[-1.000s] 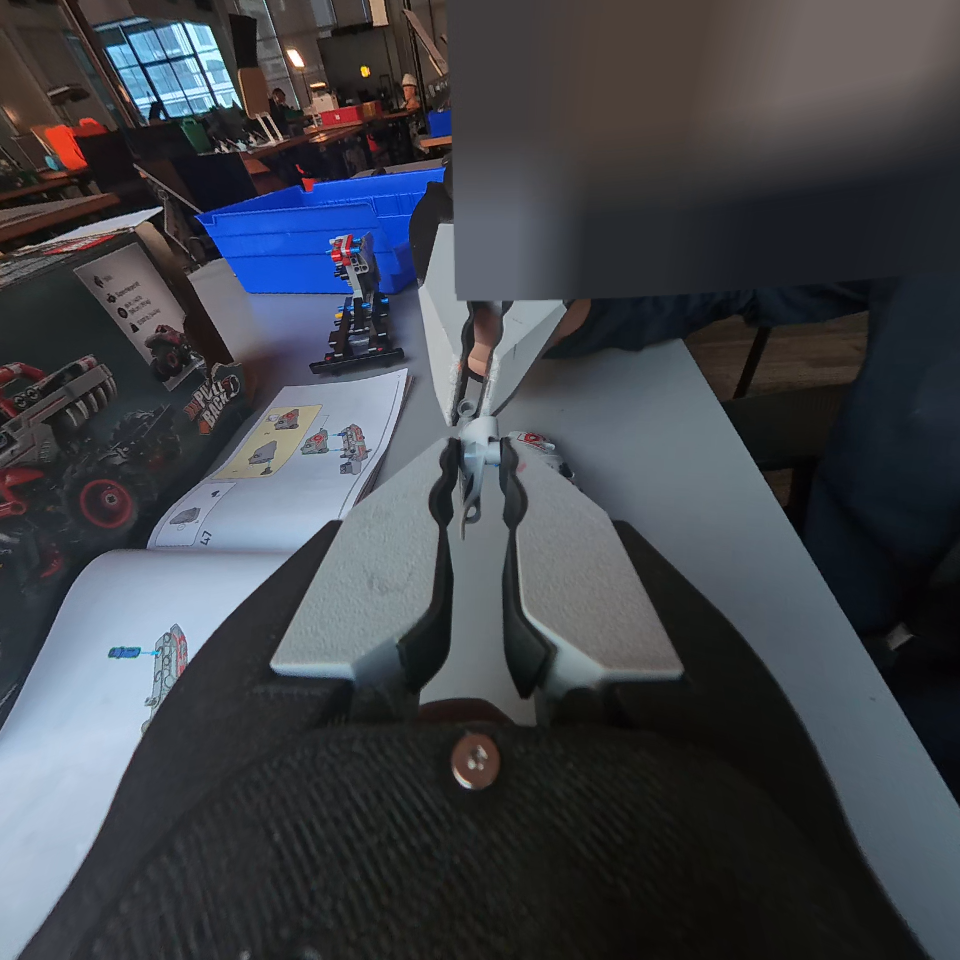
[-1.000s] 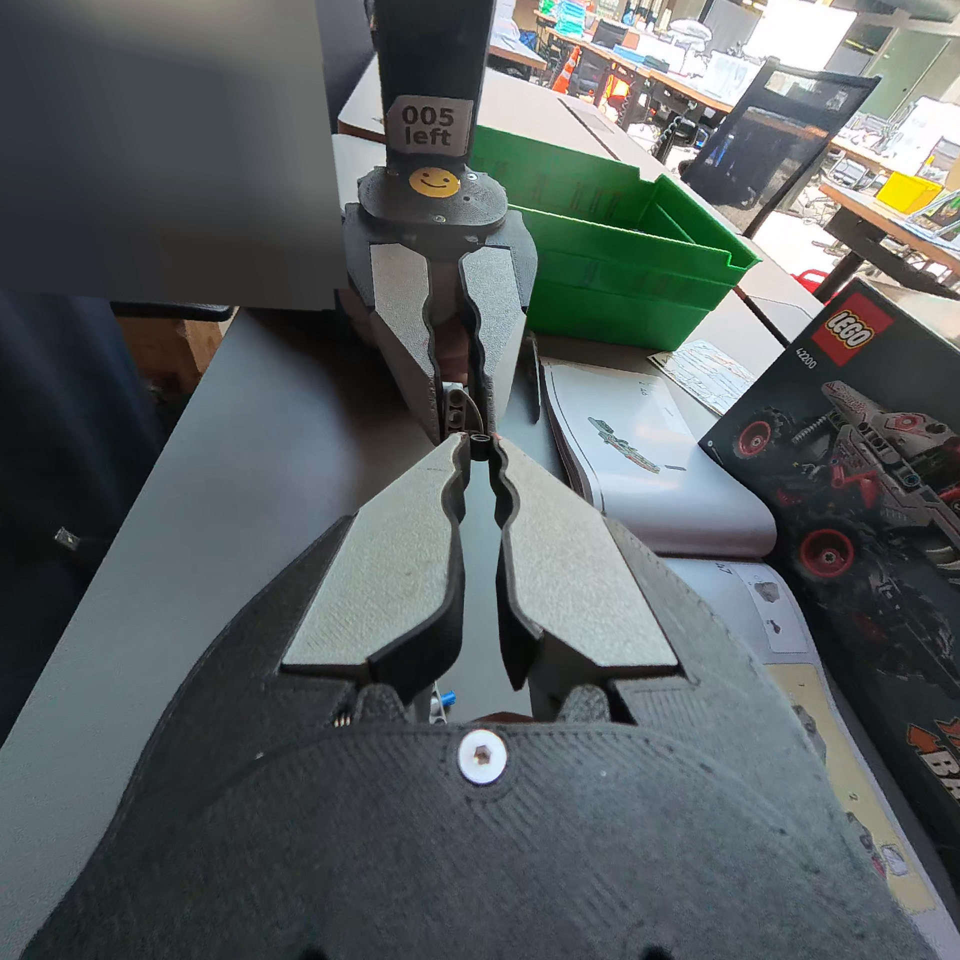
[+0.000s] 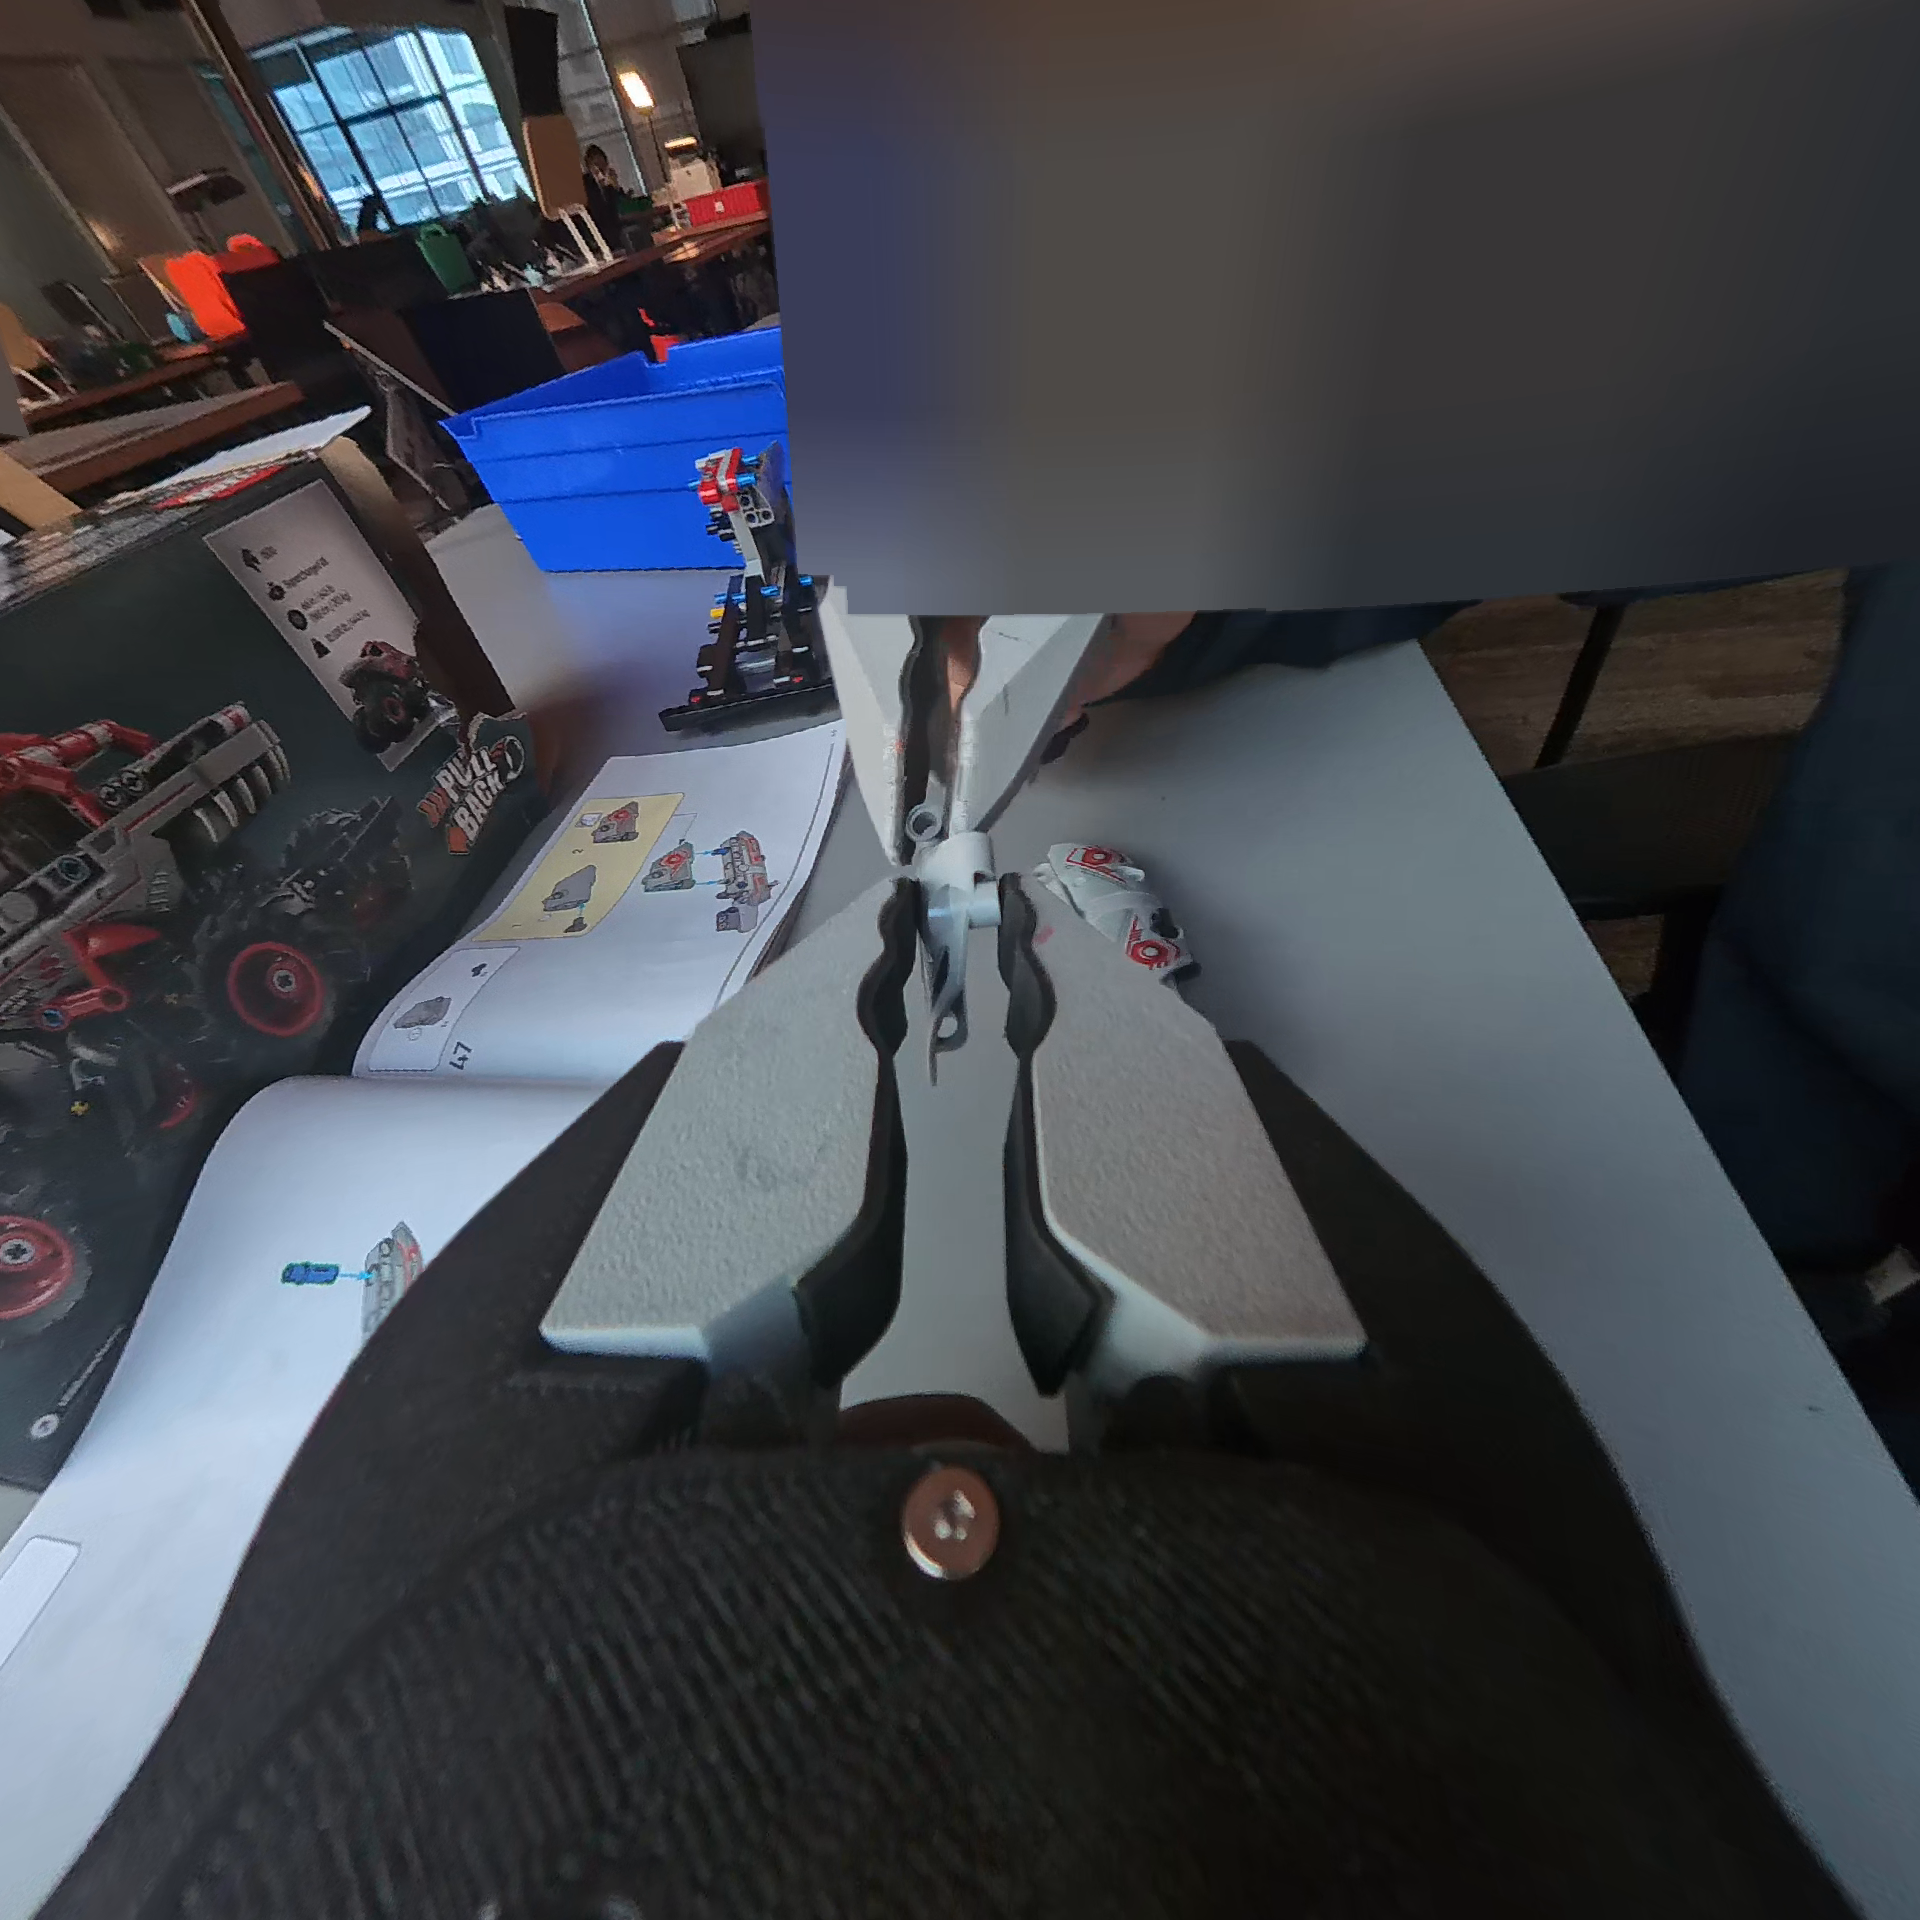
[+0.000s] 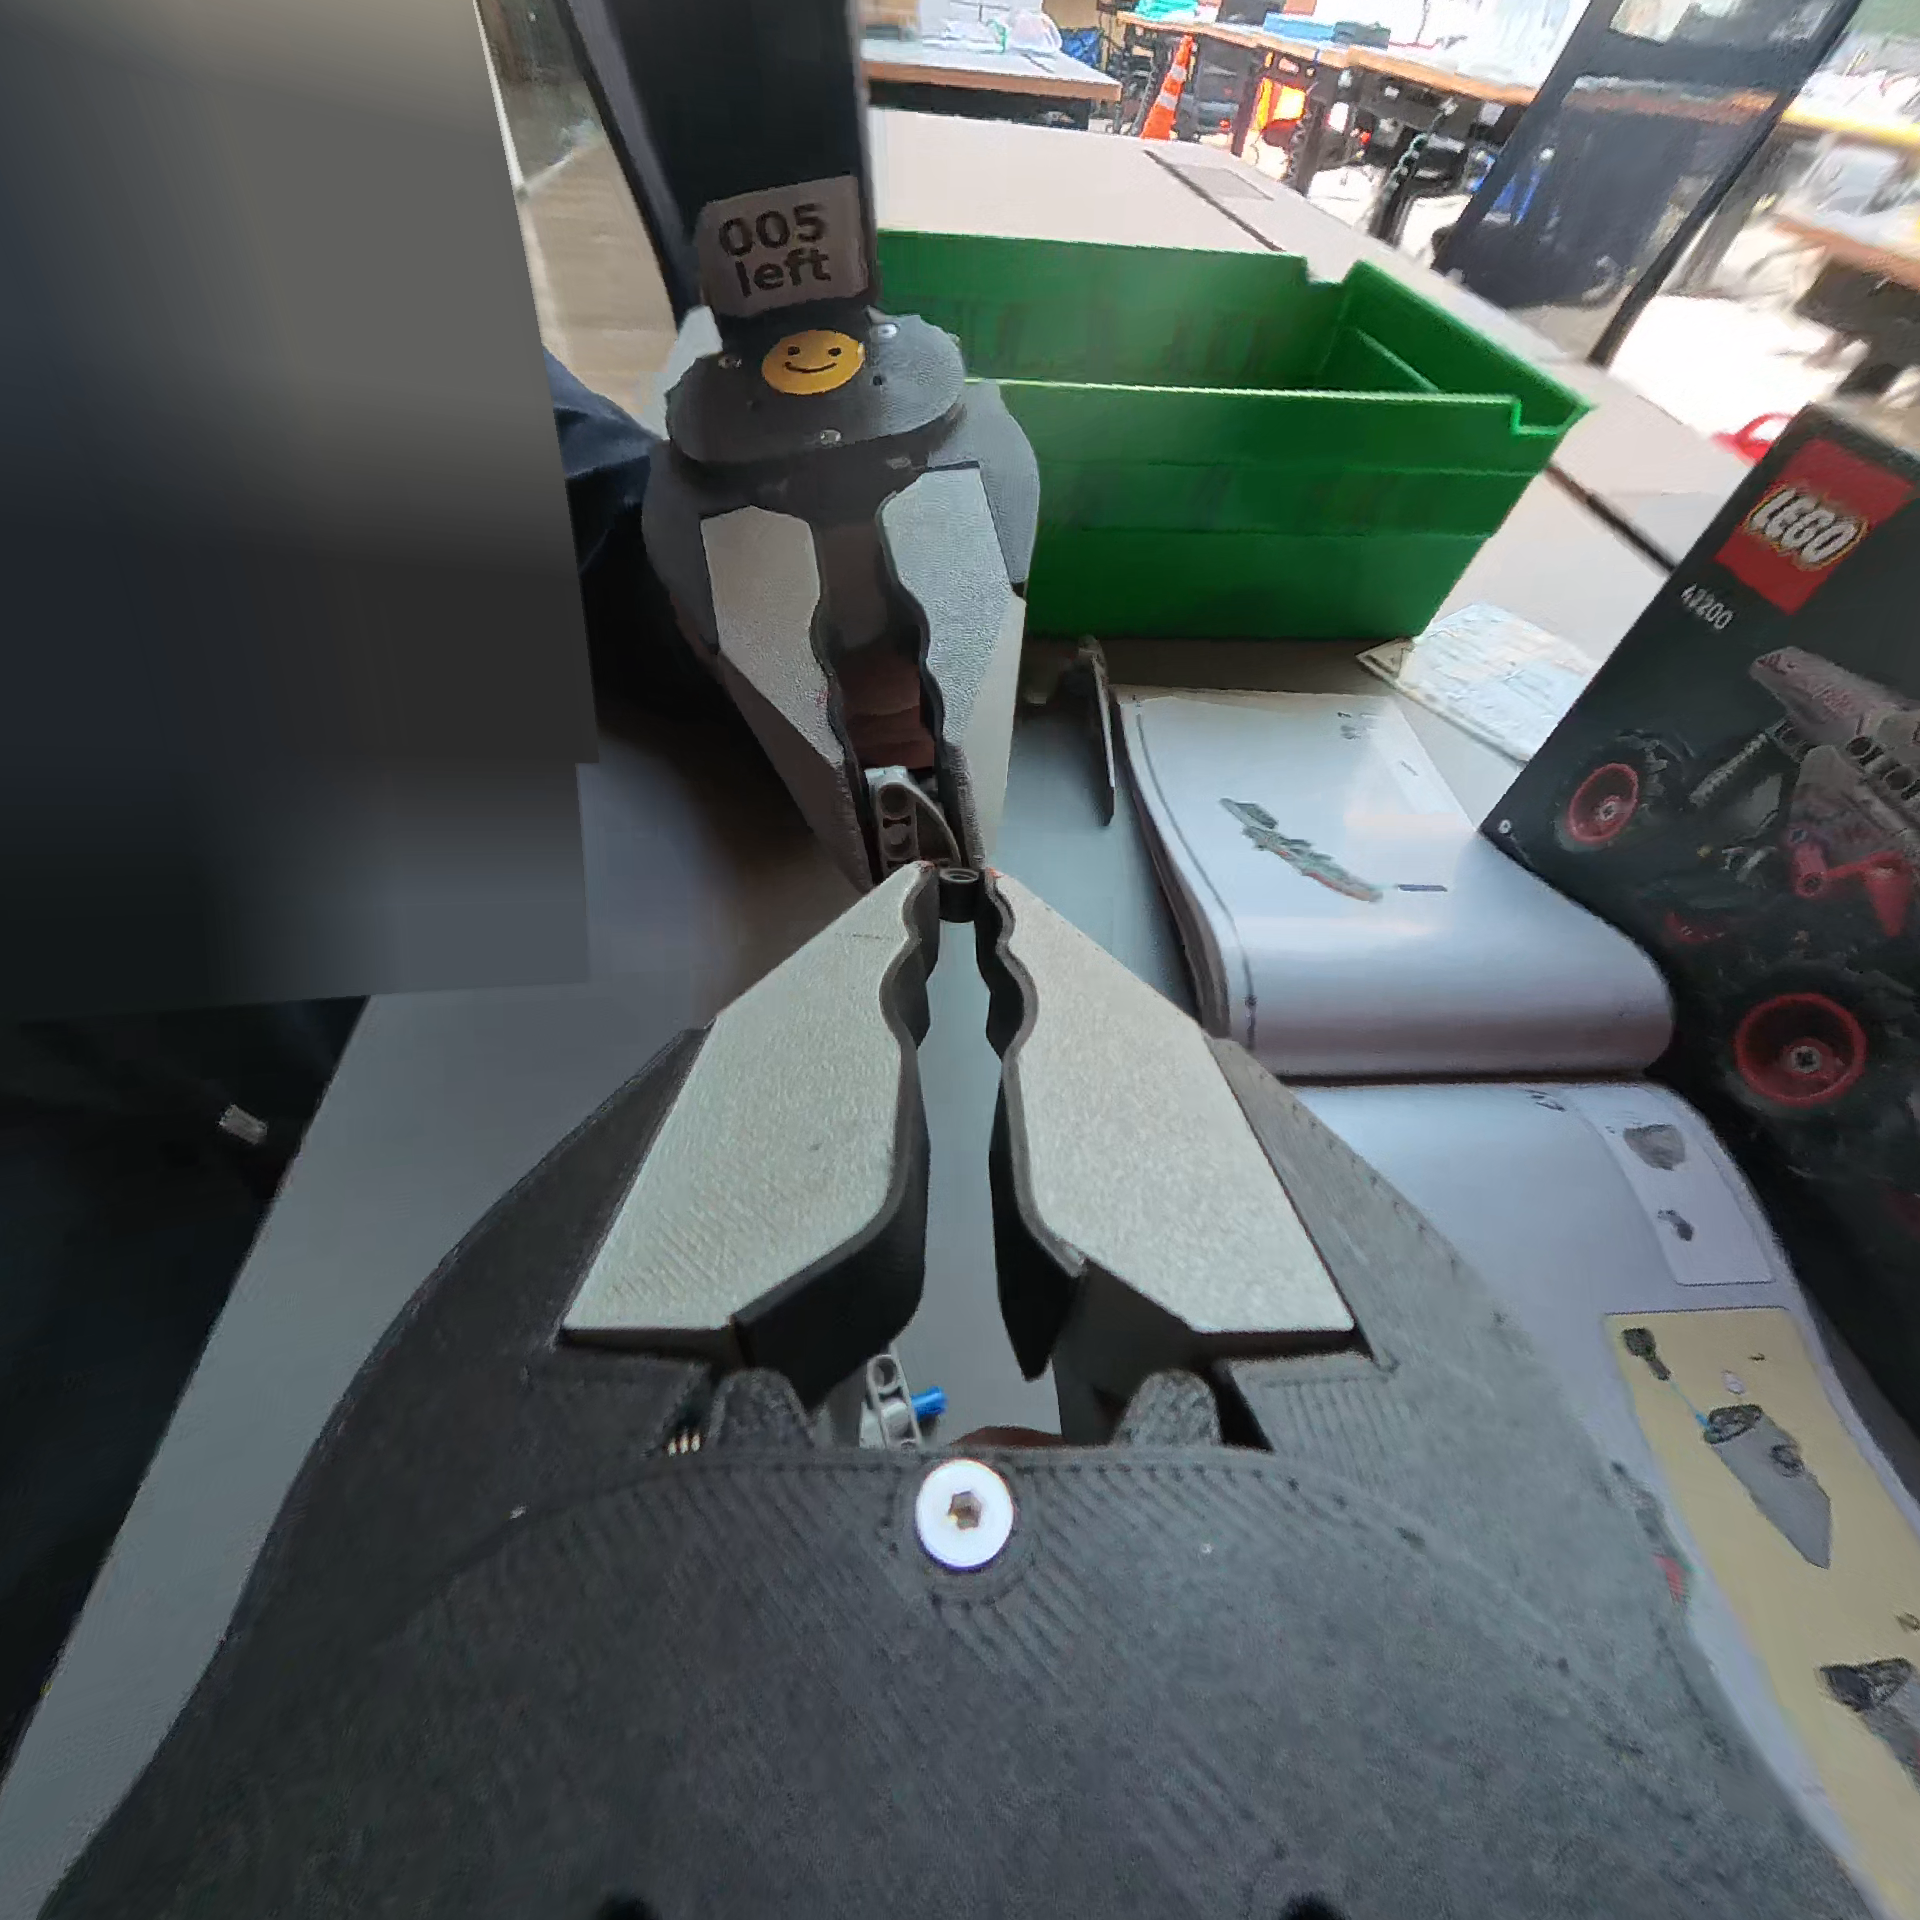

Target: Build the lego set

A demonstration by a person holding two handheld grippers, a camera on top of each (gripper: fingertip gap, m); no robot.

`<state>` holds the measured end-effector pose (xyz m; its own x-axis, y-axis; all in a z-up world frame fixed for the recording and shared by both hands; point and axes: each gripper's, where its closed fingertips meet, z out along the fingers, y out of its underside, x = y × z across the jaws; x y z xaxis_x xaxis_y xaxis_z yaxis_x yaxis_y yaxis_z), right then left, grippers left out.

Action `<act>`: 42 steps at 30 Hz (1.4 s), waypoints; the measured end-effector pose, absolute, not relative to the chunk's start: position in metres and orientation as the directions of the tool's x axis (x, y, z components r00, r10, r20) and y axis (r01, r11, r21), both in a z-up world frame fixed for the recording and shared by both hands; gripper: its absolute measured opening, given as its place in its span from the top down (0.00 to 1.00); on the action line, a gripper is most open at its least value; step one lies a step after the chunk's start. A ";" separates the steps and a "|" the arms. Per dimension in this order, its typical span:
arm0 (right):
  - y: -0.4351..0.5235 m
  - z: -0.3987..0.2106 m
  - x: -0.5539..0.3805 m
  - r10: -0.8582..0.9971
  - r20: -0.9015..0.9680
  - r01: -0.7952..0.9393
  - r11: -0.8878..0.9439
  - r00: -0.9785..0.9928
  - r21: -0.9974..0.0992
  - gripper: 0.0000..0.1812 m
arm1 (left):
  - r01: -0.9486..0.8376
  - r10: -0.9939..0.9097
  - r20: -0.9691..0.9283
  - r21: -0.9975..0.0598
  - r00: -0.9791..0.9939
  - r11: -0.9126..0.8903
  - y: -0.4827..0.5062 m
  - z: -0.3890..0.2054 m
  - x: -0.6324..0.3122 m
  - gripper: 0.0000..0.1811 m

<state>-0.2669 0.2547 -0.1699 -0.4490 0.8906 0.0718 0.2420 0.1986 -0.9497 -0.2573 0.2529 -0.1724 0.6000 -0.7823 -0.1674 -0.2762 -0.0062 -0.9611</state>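
Workshop benches behind; grey table (image 3: 1299, 935): left claw (image 3: 961, 902) grips grey piece (image 3: 951, 935), right claw (image 4: 958, 894) black pin (image 4: 957, 891).

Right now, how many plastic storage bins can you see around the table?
2: a blue bin at the far end of the table in the left wrist view, and a green bin at the opposite end in the right wrist view. Others may be hidden.

Black ribbed gripper bodies, grey jaws, silver screws, dark-blue sleeves.

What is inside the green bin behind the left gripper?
The green bin shows only bare inner walls where visible. Its floor is hidden by the front wall, and the left gripper covers its left end, so contents cannot be confirmed.
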 end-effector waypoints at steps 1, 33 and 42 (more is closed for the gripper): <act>0.256 -0.170 -0.267 0.889 0.003 0.263 0.138 -0.458 -0.955 0.98 | -0.299 -0.768 -0.200 -0.954 0.608 0.012 0.254 -0.173 -0.258 0.94; 0.258 -0.156 -0.251 0.860 0.150 0.183 0.268 -0.488 -0.946 1.00 | -0.153 -0.824 -0.051 -0.987 0.564 -0.044 0.253 -0.163 -0.254 0.93; 0.265 -0.159 -0.253 0.881 0.088 0.252 0.227 -0.465 -0.941 1.00 | -0.157 -0.813 -0.011 -0.983 0.582 -0.099 0.258 -0.168 -0.258 0.93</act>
